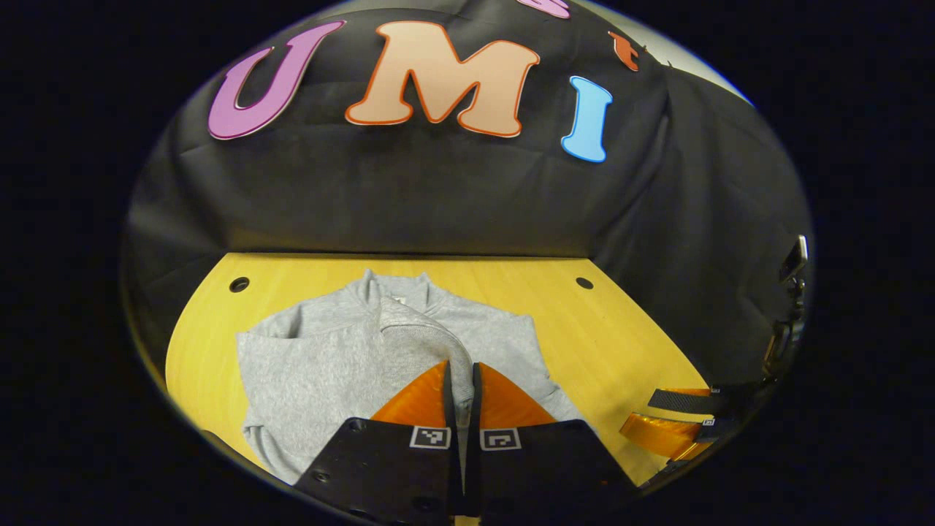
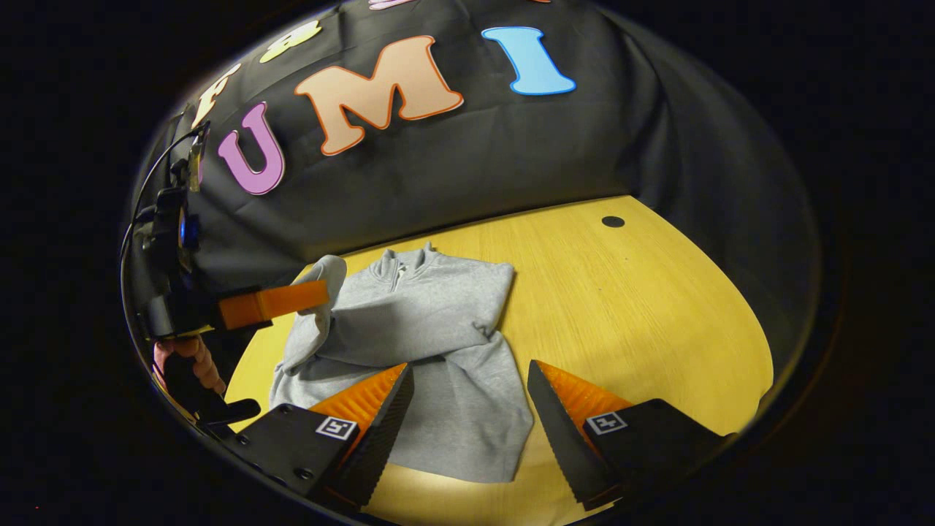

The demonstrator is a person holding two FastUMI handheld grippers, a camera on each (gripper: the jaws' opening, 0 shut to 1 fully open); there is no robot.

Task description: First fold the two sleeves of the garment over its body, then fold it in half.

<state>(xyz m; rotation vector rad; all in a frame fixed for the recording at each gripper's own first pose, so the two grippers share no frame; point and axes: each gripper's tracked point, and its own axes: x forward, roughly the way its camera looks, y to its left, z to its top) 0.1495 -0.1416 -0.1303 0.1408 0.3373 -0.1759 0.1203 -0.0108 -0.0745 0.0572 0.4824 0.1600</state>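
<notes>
- A grey sweater [image 2: 431,343] lies flat on the yellow wooden table [image 2: 643,321], collar toward the black cloth wall [image 2: 511,153].
- One sleeve [image 2: 409,340] is already folded across the body; the other sleeve [image 2: 318,307] is lifted off the table at the sweater's side.
- The left gripper [image 1: 462,394] has its jaws closed on that lifted sleeve; in the left gripper view the grey cloth runs up between the two orange fingers [image 1: 420,398].
- In the right gripper view the same gripper shows from the side, held by a hand [image 2: 191,361].
- The right gripper [image 2: 471,416] hangs over the sweater's lower half with its jaws spread wide, holding nothing.
- No containers on the table.
- The tabletop has small round holes [image 2: 612,221] near its far edge.
</notes>
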